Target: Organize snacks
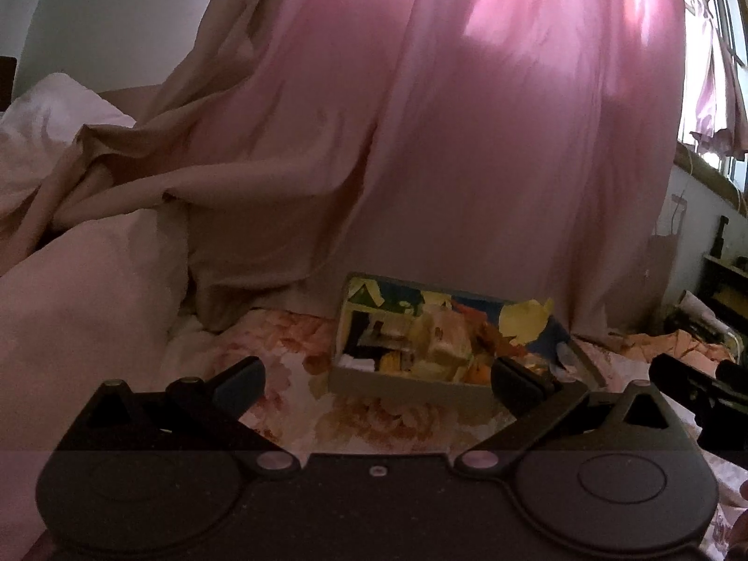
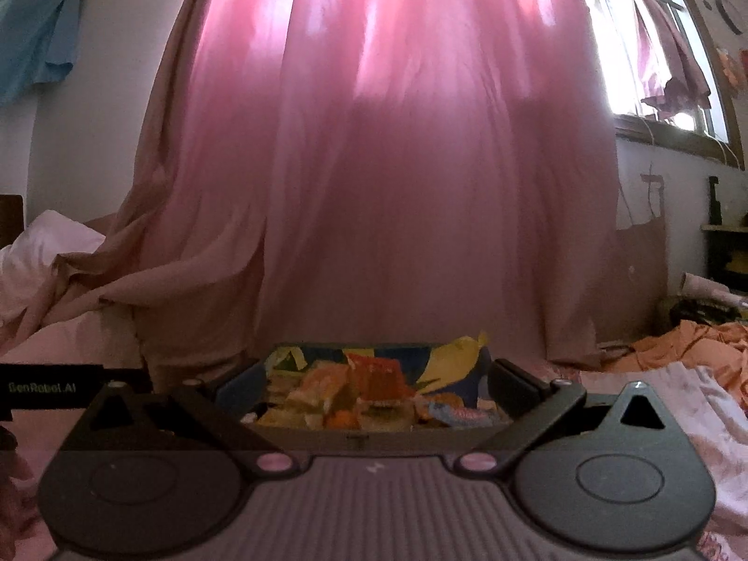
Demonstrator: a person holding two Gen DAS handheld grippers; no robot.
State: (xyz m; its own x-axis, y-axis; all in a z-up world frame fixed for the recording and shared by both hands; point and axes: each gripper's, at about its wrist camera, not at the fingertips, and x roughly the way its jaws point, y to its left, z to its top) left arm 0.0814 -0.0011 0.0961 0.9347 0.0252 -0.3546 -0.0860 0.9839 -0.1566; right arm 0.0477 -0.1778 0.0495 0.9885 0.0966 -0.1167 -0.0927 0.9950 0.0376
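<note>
While both claws, left claw (image 1: 376, 381) and right claw (image 2: 355, 385), gape wide and empty, approach the snack box (image 2: 374, 437) at twelve o'clock slowly, picking one packet (image 2: 378, 376).

Snack packets (image 2: 355, 397) in box (image 2: 355, 439) blurred, unreadable

A home bedroom: pink curtain (image 2: 397, 163), pillow (image 1: 51, 117), floral bedsheet (image 1: 290, 364).

One box (image 1: 411, 385) on the floral sheet (image 1: 299, 374), packed with snack packets (image 2: 364, 397), too jumbled for a firm count. One pink curtain (image 2: 397, 163) hanging far behind. One window (image 2: 654, 46) far right. Two grippers: left gripper (image 1: 378, 381) and right gripper (image 2: 364, 385), each spread wide, nothing between the fingers.
</note>
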